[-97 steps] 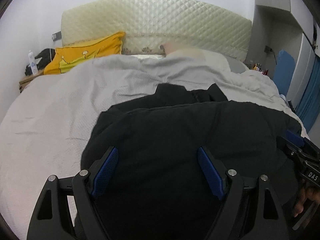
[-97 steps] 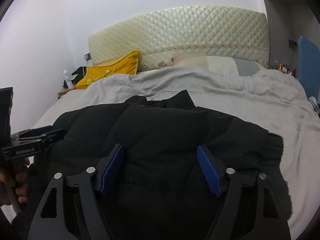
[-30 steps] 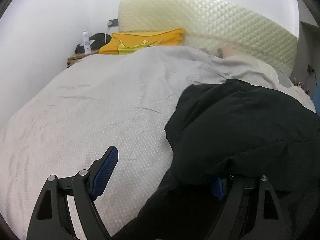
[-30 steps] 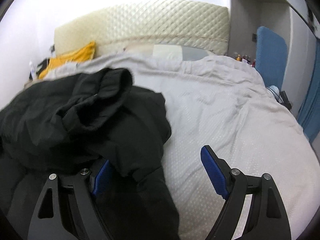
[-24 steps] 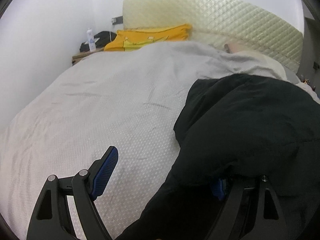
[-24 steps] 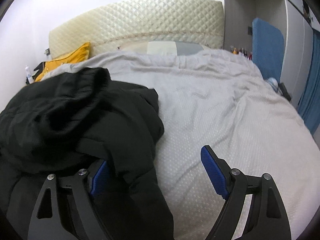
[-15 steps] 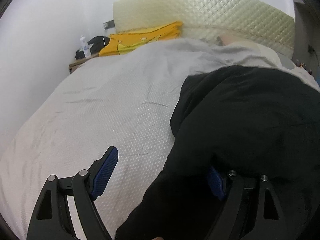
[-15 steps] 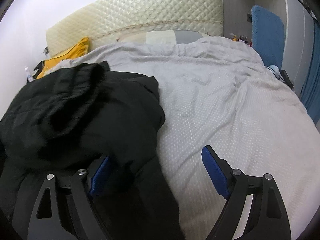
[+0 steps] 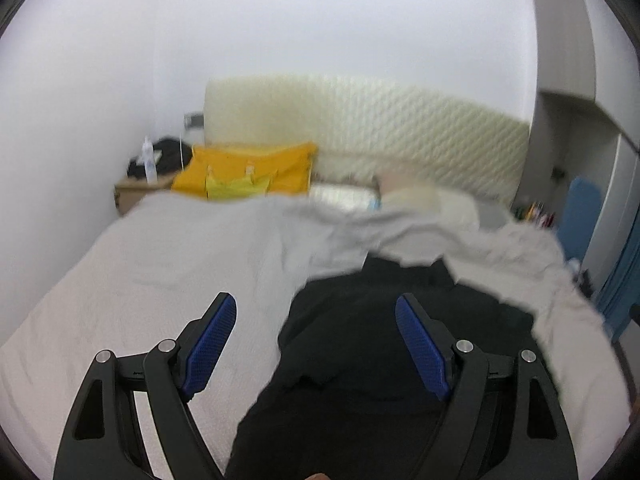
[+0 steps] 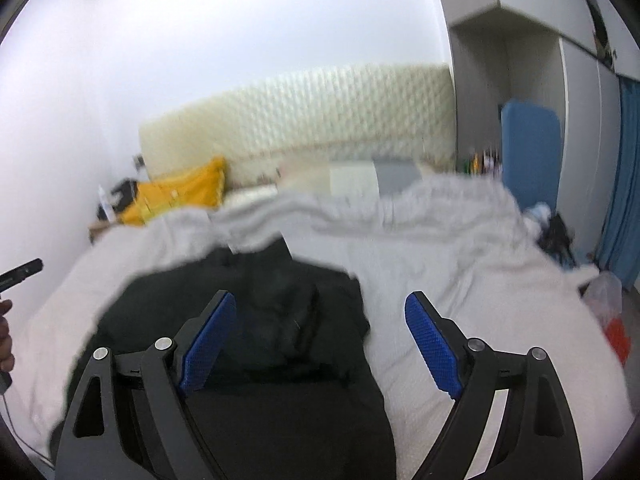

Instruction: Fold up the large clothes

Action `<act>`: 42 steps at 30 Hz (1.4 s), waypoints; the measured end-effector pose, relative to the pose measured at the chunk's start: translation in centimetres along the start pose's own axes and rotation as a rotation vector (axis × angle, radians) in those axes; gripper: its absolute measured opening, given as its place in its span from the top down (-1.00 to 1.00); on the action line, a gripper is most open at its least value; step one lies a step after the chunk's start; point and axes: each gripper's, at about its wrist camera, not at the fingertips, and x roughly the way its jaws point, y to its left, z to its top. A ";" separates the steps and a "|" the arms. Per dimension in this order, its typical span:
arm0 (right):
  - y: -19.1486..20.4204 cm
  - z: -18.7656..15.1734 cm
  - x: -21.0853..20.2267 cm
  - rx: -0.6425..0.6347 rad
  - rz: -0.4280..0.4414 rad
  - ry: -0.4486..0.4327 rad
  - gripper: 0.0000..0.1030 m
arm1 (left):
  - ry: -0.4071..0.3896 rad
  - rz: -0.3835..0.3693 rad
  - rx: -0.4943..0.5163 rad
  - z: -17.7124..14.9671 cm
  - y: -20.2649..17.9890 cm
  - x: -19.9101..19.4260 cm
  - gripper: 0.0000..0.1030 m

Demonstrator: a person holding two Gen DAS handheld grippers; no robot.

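A black padded jacket point(image 9: 384, 344) lies on the grey bed cover point(image 9: 168, 272), folded into a narrow strip with both sides turned in. It also shows in the right wrist view point(image 10: 280, 320). My left gripper point(image 9: 316, 344) is open and empty, held above the jacket's left edge. My right gripper point(image 10: 320, 344) is open and empty, held above the jacket's right edge. Both views are blurred by motion.
A yellow pillow point(image 9: 248, 178) and a quilted cream headboard point(image 9: 360, 128) stand at the far end. A bedside table with a bottle point(image 9: 149, 164) is at the far left. A blue board point(image 10: 528, 148) and blue curtain point(image 10: 624, 184) stand at the right.
Both grippers have lifted up and back off the jacket; the fabric that lay over one finger of each is now off. The jacket's sides now lie folded inward.
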 end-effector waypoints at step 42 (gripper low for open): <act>2.0 -13.7 -6.2 0.072 0.059 0.340 -0.67 | 0.496 -0.107 -0.135 -19.1 5.6 -3.5 -0.61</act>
